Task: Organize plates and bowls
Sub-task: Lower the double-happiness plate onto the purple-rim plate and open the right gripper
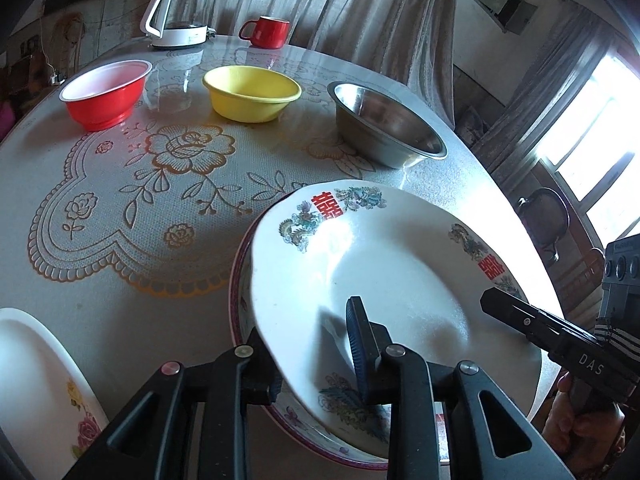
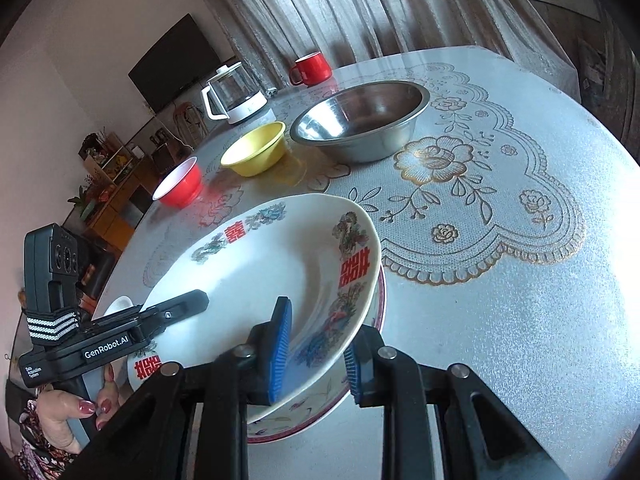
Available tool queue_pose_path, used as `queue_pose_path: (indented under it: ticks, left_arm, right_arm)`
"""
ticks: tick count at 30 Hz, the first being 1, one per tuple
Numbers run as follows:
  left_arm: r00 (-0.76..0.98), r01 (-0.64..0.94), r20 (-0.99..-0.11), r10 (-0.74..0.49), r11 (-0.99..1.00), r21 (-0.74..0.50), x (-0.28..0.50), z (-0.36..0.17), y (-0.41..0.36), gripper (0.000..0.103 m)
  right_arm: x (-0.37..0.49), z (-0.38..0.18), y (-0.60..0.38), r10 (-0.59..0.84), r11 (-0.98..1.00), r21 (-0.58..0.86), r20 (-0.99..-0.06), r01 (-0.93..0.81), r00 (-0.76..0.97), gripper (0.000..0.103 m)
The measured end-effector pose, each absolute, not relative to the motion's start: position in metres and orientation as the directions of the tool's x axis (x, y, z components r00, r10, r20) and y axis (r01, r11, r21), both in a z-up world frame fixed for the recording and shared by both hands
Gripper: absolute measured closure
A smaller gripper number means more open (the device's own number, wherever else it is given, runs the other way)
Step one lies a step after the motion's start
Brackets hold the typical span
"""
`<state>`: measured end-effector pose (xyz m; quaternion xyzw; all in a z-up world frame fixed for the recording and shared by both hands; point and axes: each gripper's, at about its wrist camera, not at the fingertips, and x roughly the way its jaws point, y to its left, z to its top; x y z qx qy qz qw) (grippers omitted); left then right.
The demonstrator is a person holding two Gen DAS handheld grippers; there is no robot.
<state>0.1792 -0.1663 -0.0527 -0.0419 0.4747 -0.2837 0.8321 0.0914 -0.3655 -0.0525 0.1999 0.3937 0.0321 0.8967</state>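
A white plate with red characters and dragon patterns [image 1: 400,272] [image 2: 256,272] is held tilted over a second plate with a purple rim [image 1: 240,304] [image 2: 376,312] that lies on the table. My left gripper [image 1: 316,356] is shut on the white plate's near left rim. My right gripper [image 2: 316,352] is shut on its right rim, one blue pad [image 2: 280,352] above and one below. Each gripper shows in the other's view [image 1: 532,320] [image 2: 160,316]. A red bowl [image 1: 106,94], a yellow bowl [image 1: 251,92] and a steel bowl [image 1: 384,124] stand in a row behind.
Another white plate with flowers [image 1: 36,380] lies at the near left. A kettle [image 1: 180,12] and a red mug [image 1: 266,32] stand at the table's far edge. A lace mat [image 1: 132,208] covers the round table. Curtains hang behind.
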Motion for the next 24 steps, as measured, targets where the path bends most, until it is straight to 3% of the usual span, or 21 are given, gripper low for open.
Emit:
queue_pose_path:
  ticks: [24]
  left_arm:
    - [0.41,0.448,-0.764,-0.499,0.839,-0.307,0.166,-0.05,-0.161,0.075]
  right_arm:
    - [0.083,-0.06,-0.351,0.157,0.941,0.315,-0.734,0.126,0.661,0.074]
